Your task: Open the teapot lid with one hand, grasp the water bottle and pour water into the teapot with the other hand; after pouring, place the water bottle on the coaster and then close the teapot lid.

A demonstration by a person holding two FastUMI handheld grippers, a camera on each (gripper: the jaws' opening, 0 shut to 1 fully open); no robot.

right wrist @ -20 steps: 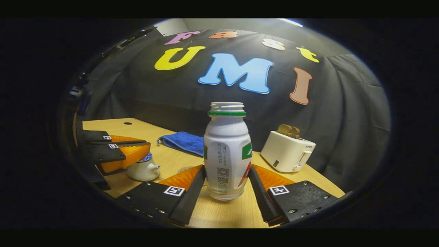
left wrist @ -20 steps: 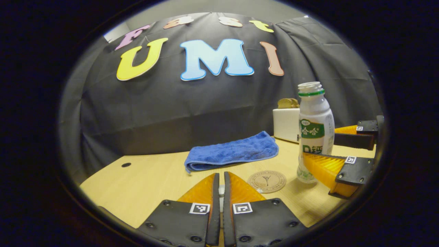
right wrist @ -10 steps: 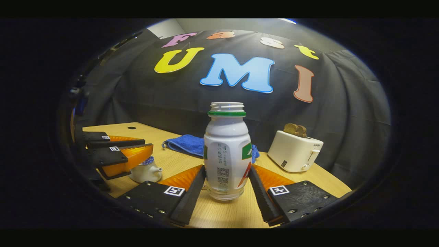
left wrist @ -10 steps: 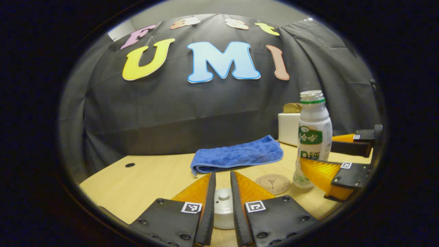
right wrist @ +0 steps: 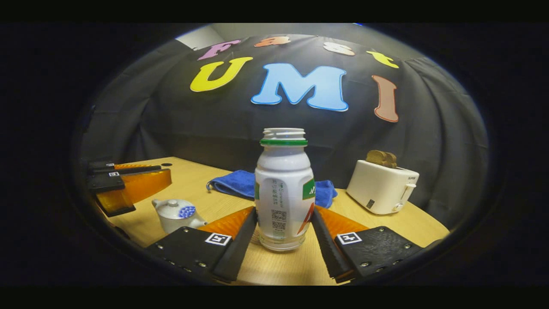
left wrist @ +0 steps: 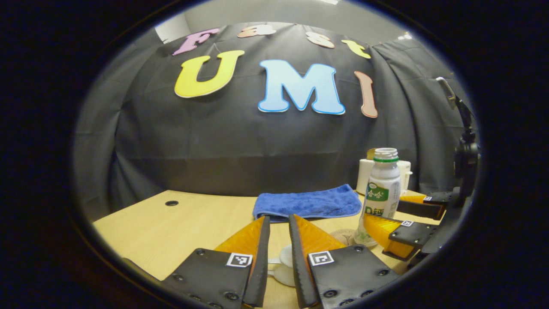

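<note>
water bottle (right wrist: 284, 189) stands upright between right gripper's (right wrist: 284, 223) fingers.

Dim booth, light from overhead; tabletop (right wrist: 274, 268) evenly lit, soft shadows. Strong fisheye bending at edges. Focus sharp.

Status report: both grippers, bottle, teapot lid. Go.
Left gripper open above the teapot, lid on. Right gripper shut on water bottle, upright on the table. Coaster free beside bottle.

No legible text on the water bottle (right wrist: 284, 191) label.
</note>
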